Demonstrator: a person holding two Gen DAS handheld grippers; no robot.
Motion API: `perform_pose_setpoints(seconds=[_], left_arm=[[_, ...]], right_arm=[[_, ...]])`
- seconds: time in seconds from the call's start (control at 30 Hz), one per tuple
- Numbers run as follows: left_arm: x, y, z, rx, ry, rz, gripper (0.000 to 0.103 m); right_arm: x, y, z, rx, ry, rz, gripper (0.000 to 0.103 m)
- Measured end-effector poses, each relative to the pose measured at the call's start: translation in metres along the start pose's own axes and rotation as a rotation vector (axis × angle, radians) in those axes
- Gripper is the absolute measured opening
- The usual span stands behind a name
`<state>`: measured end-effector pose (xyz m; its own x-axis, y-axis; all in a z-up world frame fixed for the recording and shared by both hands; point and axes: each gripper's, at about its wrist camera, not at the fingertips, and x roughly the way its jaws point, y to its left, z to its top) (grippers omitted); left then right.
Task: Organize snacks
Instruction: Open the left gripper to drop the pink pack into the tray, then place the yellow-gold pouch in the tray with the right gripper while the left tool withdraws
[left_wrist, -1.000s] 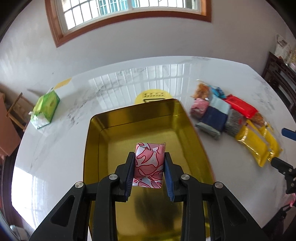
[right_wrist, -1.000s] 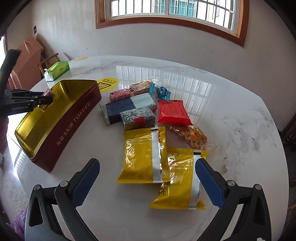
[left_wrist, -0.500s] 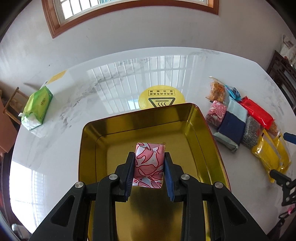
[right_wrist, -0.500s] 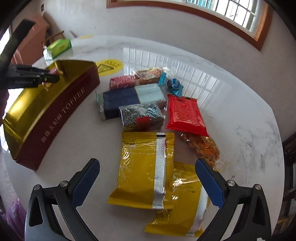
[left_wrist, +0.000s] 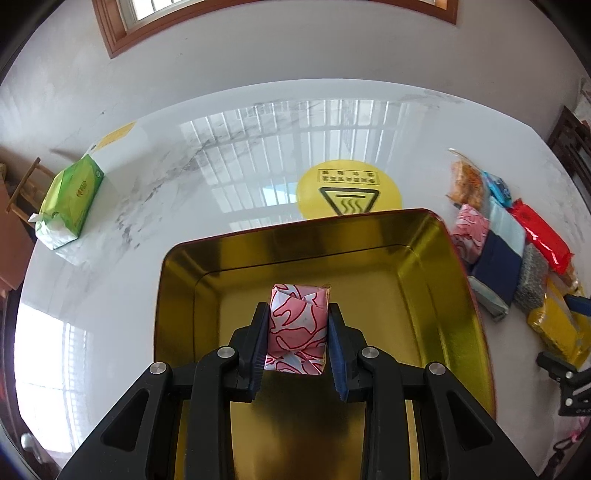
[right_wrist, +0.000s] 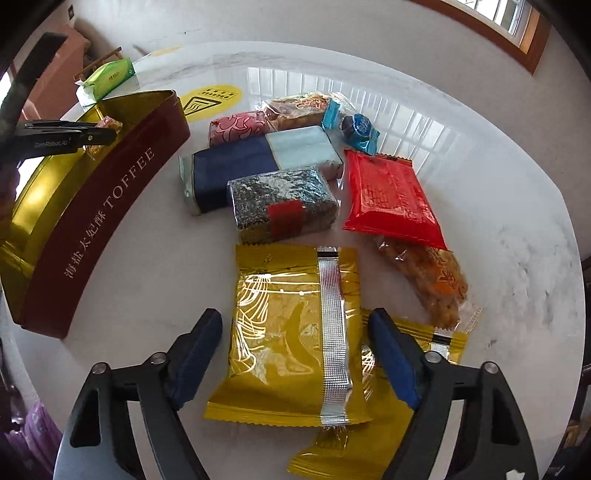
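While the left gripper (left_wrist: 298, 330) clamps a pink-and-white patterned snack packet (left_wrist: 298, 326) between its blue pads, it holds the packet above the gold interior of the toffee tin (left_wrist: 369, 266), whose floor spreads ahead of and beneath the fingers. Beyond the tin's far rim lies a round yellow hot-surface sticker (left_wrist: 349, 188) on the white marble table (left_wrist: 221, 155). Far off to the left of this gripper sits a green tissue pack (left_wrist: 70, 201). To its right, outside the tin, the remaining snacks lie in a cluster.

The right gripper (right_wrist: 295, 354) has its jaws spread wide, one on each side of a gold foil packet (right_wrist: 291, 332) with a silver seam; whether the pads touch it cannot be told. A second gold packet (right_wrist: 373, 443) lies partly under the first, below the right-hand finger. Ahead of this gripper sit a dark speckled bar (right_wrist: 282, 203), a navy and pale-blue packet (right_wrist: 258, 162), a second pink patterned packet (right_wrist: 236, 125), a red packet (right_wrist: 391, 195), a clear bag of orange snacks (right_wrist: 428, 284), another clear bag of snacks (right_wrist: 299, 107) and a small blue candy (right_wrist: 356, 127). The maroon side of the tin runs along its left.
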<state>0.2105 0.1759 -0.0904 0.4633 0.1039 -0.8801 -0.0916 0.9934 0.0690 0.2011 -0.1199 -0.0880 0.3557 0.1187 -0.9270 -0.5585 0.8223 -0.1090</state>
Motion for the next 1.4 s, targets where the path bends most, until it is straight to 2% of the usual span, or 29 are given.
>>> perform_pose_setpoints(seconds=[0.17, 0.27, 0.37, 0.43, 0.5, 0.6, 0.67, 0.87, 1.03, 1.23, 1.4], left_arm=[[0.013, 0.009, 0.001, -0.025, 0.025, 0.036, 0.031], [0.018, 0.014, 0.001, -0.043, 0.040, 0.035, 0.032], [0.017, 0.019, 0.002, -0.062, 0.022, 0.044, 0.034], [0.016, 0.021, 0.001, -0.063, 0.016, 0.059, 0.043], [0.010, 0.022, 0.000, -0.071, -0.005, 0.074, 0.061], [-0.005, 0.021, -0.004, -0.070, -0.060, 0.074, 0.071], [-0.015, 0.018, -0.007, -0.053, -0.094, 0.106, 0.077], [-0.046, 0.021, -0.022, -0.055, -0.162, 0.083, 0.080], [-0.074, 0.030, -0.039, -0.103, -0.211, 0.077, 0.080], [-0.106, 0.038, -0.072, -0.138, -0.263, 0.101, 0.080], [-0.121, 0.043, -0.095, -0.167, -0.262, 0.102, 0.080]], right_arm=[[0.000, 0.001, 0.001, 0.005, 0.003, 0.025, 0.063], [-0.002, -0.001, 0.000, 0.011, -0.002, 0.029, 0.062], [-0.002, 0.000, -0.001, 0.011, -0.007, 0.024, 0.060], [-0.004, 0.000, -0.002, 0.014, -0.019, 0.026, 0.056], [-0.004, 0.000, -0.003, 0.019, -0.025, 0.025, 0.056], [-0.007, 0.000, -0.006, 0.031, -0.041, 0.021, 0.056], [-0.010, -0.001, -0.008, 0.042, -0.055, 0.025, 0.056], [-0.029, -0.001, -0.014, 0.093, -0.097, 0.052, 0.056], [-0.055, 0.000, -0.011, 0.155, -0.159, 0.111, 0.056], [-0.088, 0.027, 0.023, 0.144, -0.251, 0.219, 0.056], [-0.085, 0.062, 0.061, 0.114, -0.255, 0.317, 0.056]])
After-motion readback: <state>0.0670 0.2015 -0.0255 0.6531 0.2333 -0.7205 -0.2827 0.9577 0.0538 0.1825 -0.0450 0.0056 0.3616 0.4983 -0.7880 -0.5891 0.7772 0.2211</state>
